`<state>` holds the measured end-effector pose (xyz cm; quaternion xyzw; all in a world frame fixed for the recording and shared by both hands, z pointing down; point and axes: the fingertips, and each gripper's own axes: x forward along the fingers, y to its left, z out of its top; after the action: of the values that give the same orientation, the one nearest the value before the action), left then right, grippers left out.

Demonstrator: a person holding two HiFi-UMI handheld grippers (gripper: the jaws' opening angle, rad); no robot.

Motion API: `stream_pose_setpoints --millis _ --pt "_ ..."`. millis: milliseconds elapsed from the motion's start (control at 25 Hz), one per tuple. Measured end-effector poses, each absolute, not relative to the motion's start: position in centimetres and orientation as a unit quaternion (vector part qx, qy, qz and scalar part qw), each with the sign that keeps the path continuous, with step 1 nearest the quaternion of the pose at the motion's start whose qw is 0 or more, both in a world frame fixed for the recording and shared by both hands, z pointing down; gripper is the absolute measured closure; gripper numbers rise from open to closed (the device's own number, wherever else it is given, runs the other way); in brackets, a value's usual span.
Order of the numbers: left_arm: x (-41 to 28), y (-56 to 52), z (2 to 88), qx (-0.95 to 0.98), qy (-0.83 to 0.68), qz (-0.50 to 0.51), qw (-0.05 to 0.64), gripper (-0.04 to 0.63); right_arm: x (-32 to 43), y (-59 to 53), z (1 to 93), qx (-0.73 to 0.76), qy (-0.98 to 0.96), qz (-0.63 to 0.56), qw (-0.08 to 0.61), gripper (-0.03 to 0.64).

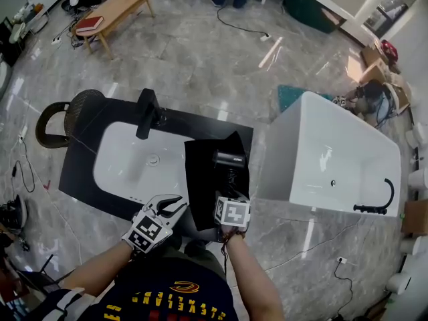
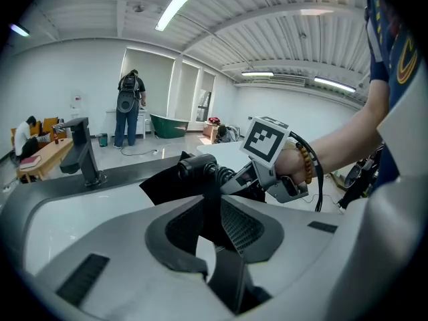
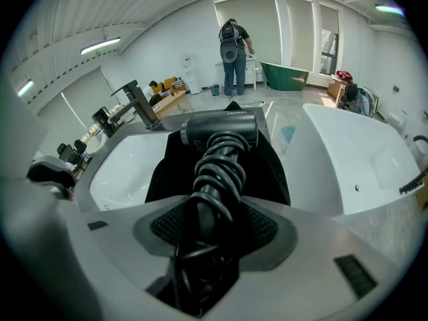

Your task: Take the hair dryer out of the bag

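- The right gripper (image 3: pixel 212 227) is clamped on the handle of the hair dryer (image 1: pixel 227 158), over the cord (image 3: pixel 217 169) wound round it. The handle likely gives the firmest hold for lifting.
- The dryer is held over the black bag (image 1: pixel 200 186), which lies on the right end of the vanity counter (image 1: pixel 83 172). It looks already clear of the bag's mouth.
- The left gripper (image 1: pixel 175 204) hovers by the bag's near left edge, jaws partly apart and gripping nothing. It is probably there to pin the bag if it drags.

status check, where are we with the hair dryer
Right gripper shut on hair dryer by its handle, dryer over black bag. Left gripper open at bag edge. Nothing blocking.
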<state>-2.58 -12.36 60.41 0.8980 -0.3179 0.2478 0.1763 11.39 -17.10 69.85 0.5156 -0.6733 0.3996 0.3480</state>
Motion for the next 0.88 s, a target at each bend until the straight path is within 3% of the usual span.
stream_pose_setpoints --millis 400,880 --pt "-4.2 -14.5 59.4 0.892 -0.343 0.243 0.165 0.517 10.9 -16.8 71.3 0.501 -0.673 0.378 0.391 0.396" --pt "-3.9 -16.5 55.1 0.896 -0.365 0.182 0.176 0.517 11.2 -16.9 61.1 0.532 -0.739 0.328 0.252 0.396"
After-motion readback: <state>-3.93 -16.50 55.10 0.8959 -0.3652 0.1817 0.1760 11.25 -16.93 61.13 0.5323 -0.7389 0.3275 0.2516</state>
